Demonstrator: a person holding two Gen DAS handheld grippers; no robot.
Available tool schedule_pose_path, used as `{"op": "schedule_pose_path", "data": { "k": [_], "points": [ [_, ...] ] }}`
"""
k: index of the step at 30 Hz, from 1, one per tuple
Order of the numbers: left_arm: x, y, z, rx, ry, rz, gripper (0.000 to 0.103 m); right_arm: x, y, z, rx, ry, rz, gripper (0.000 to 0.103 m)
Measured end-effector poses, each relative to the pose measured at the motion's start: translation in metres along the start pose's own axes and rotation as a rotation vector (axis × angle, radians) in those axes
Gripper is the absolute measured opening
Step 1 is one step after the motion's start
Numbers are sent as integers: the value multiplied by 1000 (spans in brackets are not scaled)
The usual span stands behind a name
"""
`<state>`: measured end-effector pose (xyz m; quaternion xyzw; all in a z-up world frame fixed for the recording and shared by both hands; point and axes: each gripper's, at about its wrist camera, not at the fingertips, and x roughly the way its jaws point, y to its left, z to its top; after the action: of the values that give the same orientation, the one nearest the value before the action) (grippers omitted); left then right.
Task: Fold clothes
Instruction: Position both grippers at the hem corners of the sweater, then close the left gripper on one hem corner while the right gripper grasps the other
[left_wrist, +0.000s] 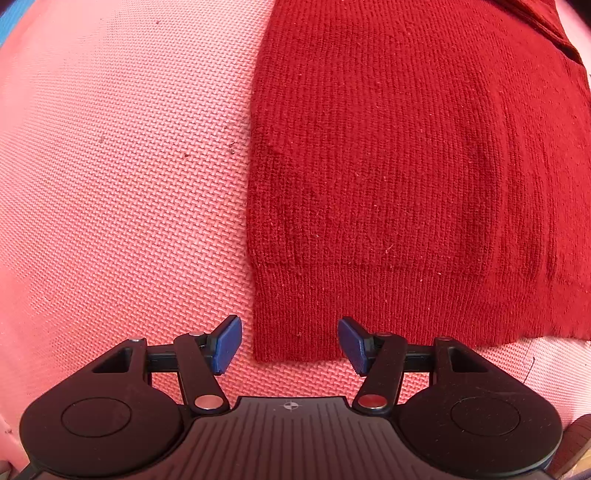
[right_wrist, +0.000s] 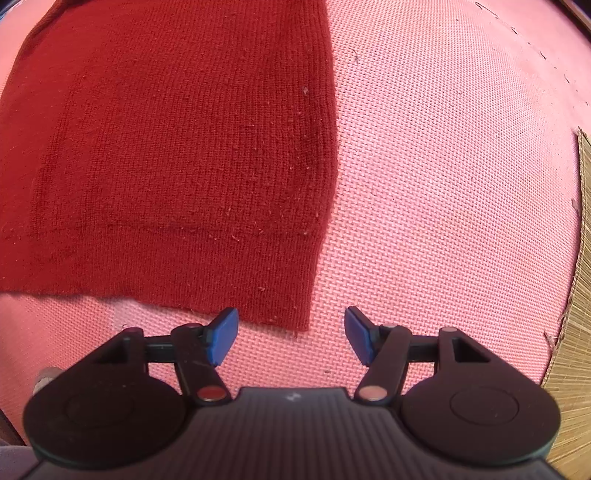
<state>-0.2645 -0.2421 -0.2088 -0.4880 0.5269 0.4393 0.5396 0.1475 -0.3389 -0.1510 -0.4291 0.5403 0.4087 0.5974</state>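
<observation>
A dark red knitted garment (left_wrist: 406, 177) lies flat on a pink foam mat (left_wrist: 122, 184). In the left wrist view its near left corner with the ribbed hem reaches down between the blue pads of my left gripper (left_wrist: 290, 345), which points down, open, with the pads apart from the cloth. In the right wrist view the same garment (right_wrist: 177, 158) fills the upper left, and its near right hem corner ends just above my right gripper (right_wrist: 291, 338). That gripper is open too, over the pink mat (right_wrist: 443, 184), holding nothing.
A straw-coloured woven mat (right_wrist: 576, 332) borders the pink mat at the right edge of the right wrist view. A folded part of the red garment shows at the top right of the left wrist view. A blue strip (left_wrist: 11, 18) shows at the far top left.
</observation>
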Motion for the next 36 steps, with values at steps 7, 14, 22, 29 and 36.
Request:
{"op": "schedule_pose_path", "data": {
  "k": [7,14,22,29,36],
  "points": [
    [11,3,3,-3,14,-22,60,7,-3,5,6,5,-1,63],
    [23,1,9,-2,29,-40,60,10,-6,7,18,26,4,63],
    [29,2,10,-15,26,-40,73,13,-14,10,41,34,8,63],
    [31,1,10,-18,22,-49,78,14,-8,21,14,25,51,64],
    [39,-11,8,5,18,-47,96,17,-3,33,44,19,63,65]
  ]
}}
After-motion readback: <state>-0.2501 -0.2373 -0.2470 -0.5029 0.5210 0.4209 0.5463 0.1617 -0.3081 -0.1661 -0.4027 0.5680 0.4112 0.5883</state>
